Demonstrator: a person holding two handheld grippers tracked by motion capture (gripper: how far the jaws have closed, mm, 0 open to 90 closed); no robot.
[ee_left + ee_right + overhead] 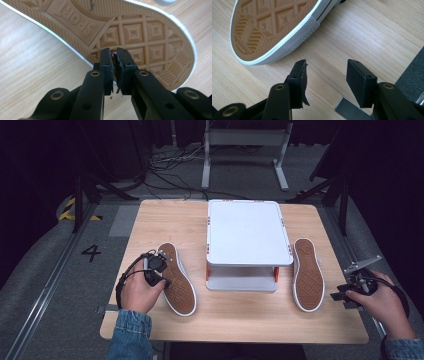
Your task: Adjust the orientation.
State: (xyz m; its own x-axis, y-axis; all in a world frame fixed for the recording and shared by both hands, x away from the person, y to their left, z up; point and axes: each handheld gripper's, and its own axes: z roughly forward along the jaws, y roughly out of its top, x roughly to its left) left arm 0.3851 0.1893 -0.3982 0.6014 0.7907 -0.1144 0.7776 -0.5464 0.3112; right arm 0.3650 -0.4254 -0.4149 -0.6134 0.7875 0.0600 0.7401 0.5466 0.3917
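Observation:
Two canvas shoes lie sole-up on the wooden table (240, 320). The left shoe (181, 292) shows its tan sole with the word SPORT in the left gripper view (140, 32). My left gripper (164, 281) reaches over that sole's near edge; its jaws (114, 56) stand shut, pads together, with nothing seen between them. The right shoe (307, 275) lies beside the rack, and its rounded end (269, 22) shows up close. My right gripper (335, 295) hovers at the table's right edge, just off that shoe, open (327, 66) over bare wood.
A white two-level rack (248, 232) with orange posts stands in the table's middle between the shoes. A small grey metal plate (345, 108) lies on the wood under the right gripper. Dark floor, cables and a stand's legs lie beyond the table's far edge.

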